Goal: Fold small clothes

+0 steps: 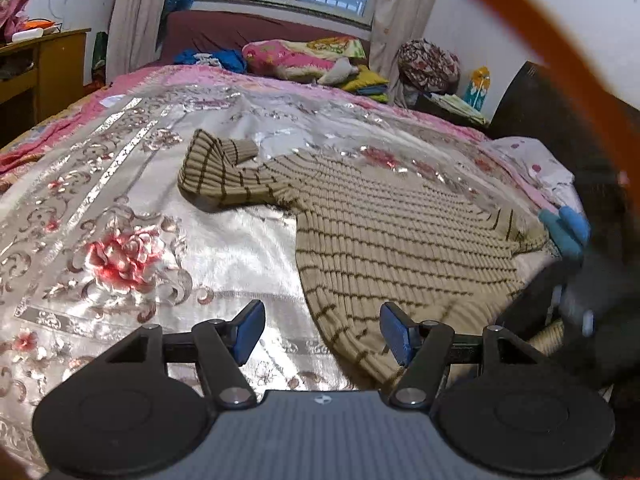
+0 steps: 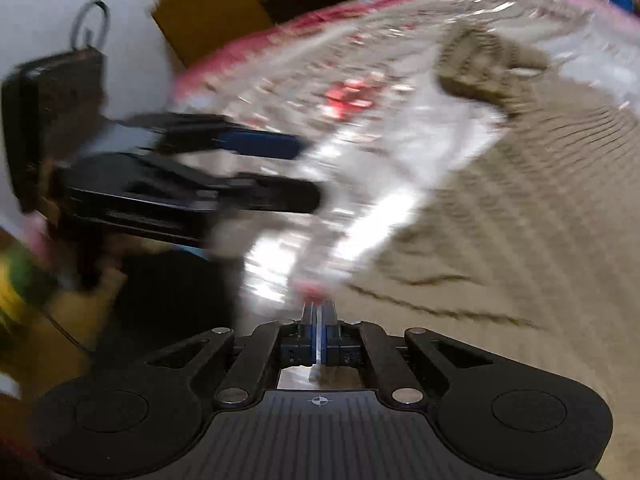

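Note:
A tan ribbed sweater (image 1: 400,240) with thin dark stripes lies flat on the flowered bedspread (image 1: 120,200). One sleeve (image 1: 216,176) is bent back at the far left. My left gripper (image 1: 322,330) is open just over the sweater's near hem, and its right pad (image 1: 394,332) is above the knit. The right gripper's (image 1: 566,232) blue tips show blurred at the sweater's right edge. In the right wrist view the right gripper (image 2: 319,320) is shut, with nothing seen between the pads, over the bedspread beside the sweater (image 2: 520,220). The left gripper (image 2: 280,168) appears blurred at the left.
Pillows and folded bedding (image 1: 304,56) are piled at the head of the bed under the window. A wooden desk (image 1: 44,68) stands at the left, and dark furniture (image 1: 552,112) at the right. An orange band (image 1: 560,40) crosses the upper right corner.

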`<state>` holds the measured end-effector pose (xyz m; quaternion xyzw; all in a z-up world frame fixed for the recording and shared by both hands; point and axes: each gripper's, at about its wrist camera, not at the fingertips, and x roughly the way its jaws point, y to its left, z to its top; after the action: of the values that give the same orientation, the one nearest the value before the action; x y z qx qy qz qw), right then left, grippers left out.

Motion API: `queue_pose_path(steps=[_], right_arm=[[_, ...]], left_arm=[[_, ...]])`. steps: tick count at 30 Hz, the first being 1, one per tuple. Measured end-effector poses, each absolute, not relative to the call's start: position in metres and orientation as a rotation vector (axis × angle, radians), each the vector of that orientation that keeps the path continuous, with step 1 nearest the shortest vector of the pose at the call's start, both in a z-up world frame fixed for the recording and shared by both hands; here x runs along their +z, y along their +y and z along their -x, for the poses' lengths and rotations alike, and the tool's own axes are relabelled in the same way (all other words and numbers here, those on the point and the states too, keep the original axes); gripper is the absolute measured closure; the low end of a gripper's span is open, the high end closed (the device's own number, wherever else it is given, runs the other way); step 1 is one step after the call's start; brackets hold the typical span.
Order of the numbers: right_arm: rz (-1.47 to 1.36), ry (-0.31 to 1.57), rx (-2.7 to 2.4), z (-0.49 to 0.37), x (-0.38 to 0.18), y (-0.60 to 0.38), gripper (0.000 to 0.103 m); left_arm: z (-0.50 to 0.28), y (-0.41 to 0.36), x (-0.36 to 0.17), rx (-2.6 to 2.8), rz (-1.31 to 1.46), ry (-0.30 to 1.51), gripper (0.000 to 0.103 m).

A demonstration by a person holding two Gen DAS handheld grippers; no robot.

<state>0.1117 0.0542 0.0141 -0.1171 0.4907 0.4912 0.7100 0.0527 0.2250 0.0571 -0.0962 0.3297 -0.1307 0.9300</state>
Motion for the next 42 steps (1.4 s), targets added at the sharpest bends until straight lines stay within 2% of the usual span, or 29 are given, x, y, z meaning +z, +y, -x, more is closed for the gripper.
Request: queue_pose_path(steps=[3, 5, 11, 17, 21, 26, 29, 30, 31, 32, 34, 38, 42], right_arm=[[0.184, 1.078, 1.135, -0.088, 0.001, 0.073, 0.102], [0.145, 1.095, 1.13, -0.078, -0.007, 0.076, 0.093], [0.152, 1.03, 1.007, -0.054, 0.008, 0.017, 0.093], [0.083, 0.951, 0.723, -0.049, 0.024, -0.074, 0.093], [0.041, 0.903, 0.576, -0.038, 0.024, -0.119, 0.093], [-0.027, 0.864, 0.427, -0.022, 0.02, -0.173, 0.09], [-0.069, 0.845, 0.356, -0.01, 0.016, -0.194, 0.089], [-0.087, 0.841, 0.337, -0.008, 0.014, -0.201, 0.088], [-0.103, 0.839, 0.326, -0.006, 0.012, -0.206, 0.084], [-0.125, 0.835, 0.312, -0.005, 0.01, -0.211, 0.075], [-0.16, 0.824, 0.287, -0.005, 0.008, -0.219, 0.067], [-0.194, 0.801, 0.256, -0.013, 0.001, -0.23, 0.062], [-0.213, 0.813, 0.265, -0.028, -0.009, -0.23, 0.062]], left_arm=[[-0.055, 0.217, 0.058, -0.267, 0.185, 0.673, 0.033], [-0.058, 0.207, 0.055, -0.279, 0.174, 0.687, 0.032], [-0.069, 0.171, 0.033, -0.311, 0.153, 0.791, 0.032], [-0.067, 0.15, 0.007, -0.28, 0.269, 0.938, 0.032], [-0.059, 0.137, -0.002, -0.213, 0.319, 0.953, 0.034], [-0.061, 0.122, 0.0, -0.212, 0.373, 0.949, 0.057], [-0.063, 0.112, -0.001, -0.198, 0.33, 0.952, 0.074], [-0.065, 0.112, -0.001, -0.195, 0.333, 0.957, 0.086], [-0.066, 0.113, -0.002, -0.193, 0.343, 0.962, 0.089], [-0.065, 0.118, -0.001, -0.192, 0.357, 0.957, 0.09], [-0.062, 0.126, 0.002, -0.185, 0.373, 0.94, 0.092], [-0.054, 0.147, 0.014, -0.123, 0.364, 0.913, 0.092], [-0.046, 0.167, 0.025, -0.067, 0.351, 0.895, 0.092]])
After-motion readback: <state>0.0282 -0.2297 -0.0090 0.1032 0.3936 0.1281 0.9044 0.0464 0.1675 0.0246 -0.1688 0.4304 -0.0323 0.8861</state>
